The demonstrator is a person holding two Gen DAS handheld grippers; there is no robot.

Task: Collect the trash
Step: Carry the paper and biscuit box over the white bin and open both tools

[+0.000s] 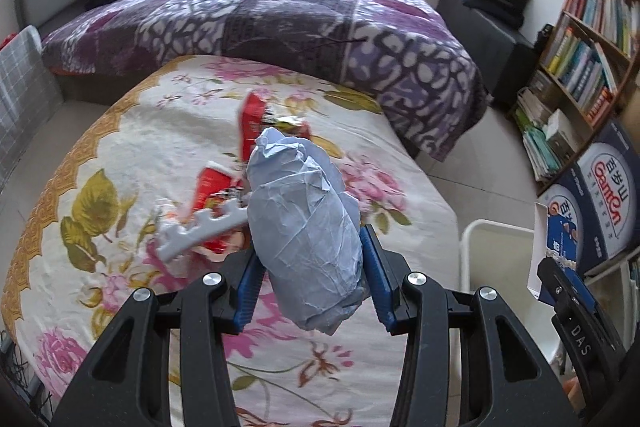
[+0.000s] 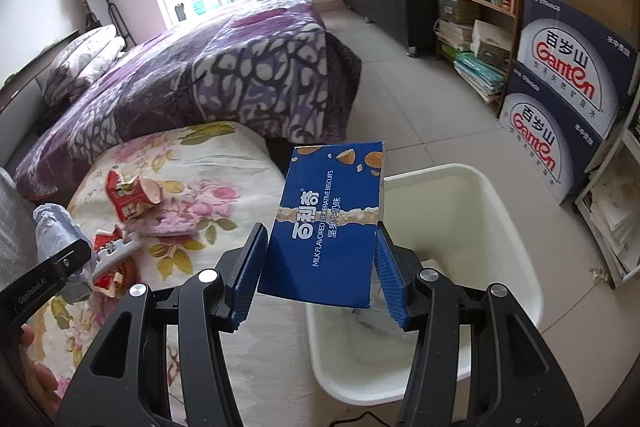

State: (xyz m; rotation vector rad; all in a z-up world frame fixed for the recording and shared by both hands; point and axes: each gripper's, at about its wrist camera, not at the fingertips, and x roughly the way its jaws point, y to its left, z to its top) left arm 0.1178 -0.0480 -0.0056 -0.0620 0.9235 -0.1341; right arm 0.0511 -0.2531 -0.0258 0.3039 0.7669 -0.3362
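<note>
Both grippers loaded, right one over the bin.

Right gripper (image 2: 320, 263) was clamped on the blue biscuit box (image 2: 330, 223), held above the near rim of the white bin (image 2: 516, 223). Left gripper (image 1: 308, 275) was closed on a crumpled pale-blue paper wad (image 1: 304, 227) above the floral table (image 1: 120, 131); red wrappers (image 1: 216, 187) and a white plastic piece (image 1: 200, 231) lay at 11 o'clock. Risk: the box overhung the rim, so an early release could drop it outside.
</note>
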